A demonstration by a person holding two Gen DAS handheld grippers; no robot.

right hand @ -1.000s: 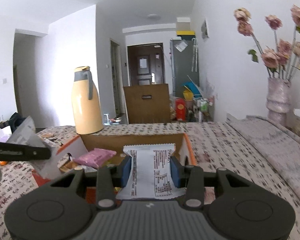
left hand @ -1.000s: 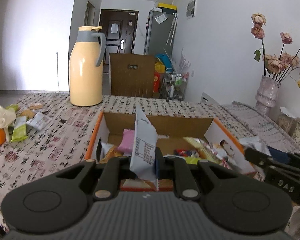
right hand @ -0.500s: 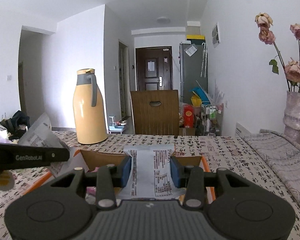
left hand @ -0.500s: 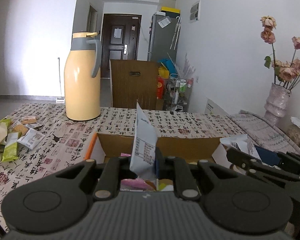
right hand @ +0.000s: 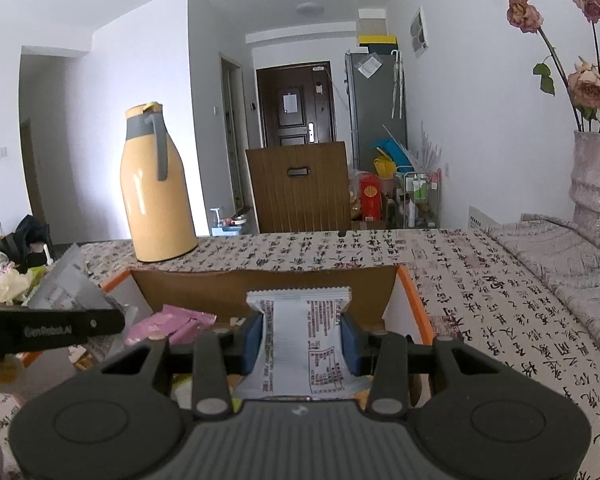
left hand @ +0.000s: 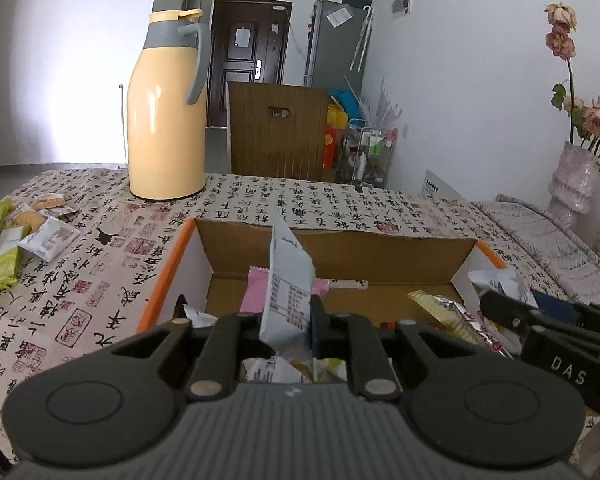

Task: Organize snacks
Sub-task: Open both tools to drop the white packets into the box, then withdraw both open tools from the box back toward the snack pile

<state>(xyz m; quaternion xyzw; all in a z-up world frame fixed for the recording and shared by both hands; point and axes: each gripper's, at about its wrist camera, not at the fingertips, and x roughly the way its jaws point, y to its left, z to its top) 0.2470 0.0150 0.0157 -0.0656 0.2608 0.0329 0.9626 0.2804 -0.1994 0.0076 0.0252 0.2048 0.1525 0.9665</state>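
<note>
An open cardboard box with orange edges (left hand: 340, 242) (right hand: 260, 284) sits on the table and holds several snack packets, among them a pink one (left hand: 256, 298) (right hand: 168, 326). My left gripper (left hand: 286, 320) is shut on a white snack packet (left hand: 286, 280), held edge-on over the box's near side. My right gripper (right hand: 302, 336) is shut on another white snack packet (right hand: 300, 340), held flat over the box's right half. The right gripper shows at the right of the left wrist view (left hand: 540, 320); the left gripper shows at the left of the right wrist view (right hand: 52, 326).
A tall yellow thermos (left hand: 166, 108) (right hand: 156, 184) stands behind the box. Loose snack packets (left hand: 28, 232) lie at the table's left. A wooden chair (left hand: 278, 130) stands at the far edge. A vase of dried roses (right hand: 596, 172) stands on the right.
Both wrist views have tipped back down toward the box, so more of its inside shows than half a second ago. Both grippers still hold their white packets.
</note>
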